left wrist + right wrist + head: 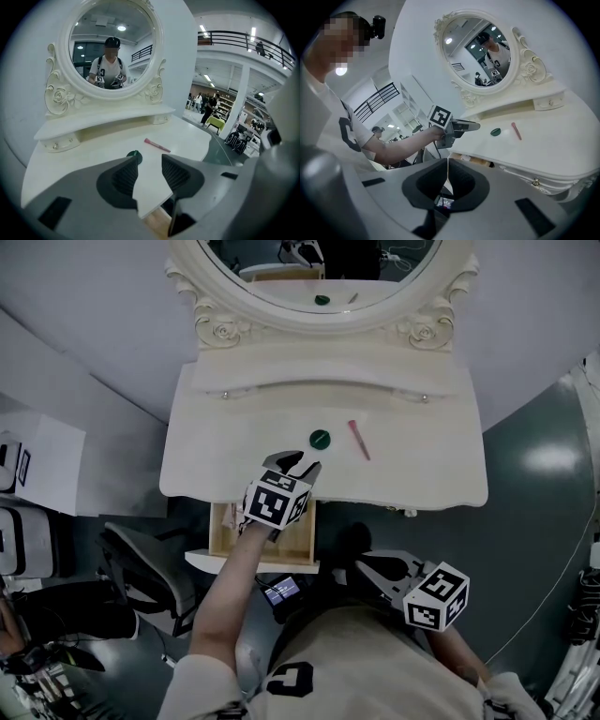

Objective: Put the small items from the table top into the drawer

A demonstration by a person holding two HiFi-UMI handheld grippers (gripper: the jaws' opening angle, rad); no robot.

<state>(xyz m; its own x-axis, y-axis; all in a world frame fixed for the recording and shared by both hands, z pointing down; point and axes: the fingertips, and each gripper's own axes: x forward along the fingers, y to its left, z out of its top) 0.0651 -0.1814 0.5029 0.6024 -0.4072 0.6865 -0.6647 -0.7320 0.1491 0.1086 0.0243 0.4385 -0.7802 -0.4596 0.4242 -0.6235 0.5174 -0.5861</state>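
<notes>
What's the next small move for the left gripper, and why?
Probably ease the left gripper forward and down so its open jaws straddle the green disc. The jaws are apart and empty, the disc lies just ahead of them on the table top, and the drawer is already pulled out below.

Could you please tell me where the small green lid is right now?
In the head view, the green lid lies mid-table on the white table, left of the pink stick and just beyond the left gripper.
</notes>
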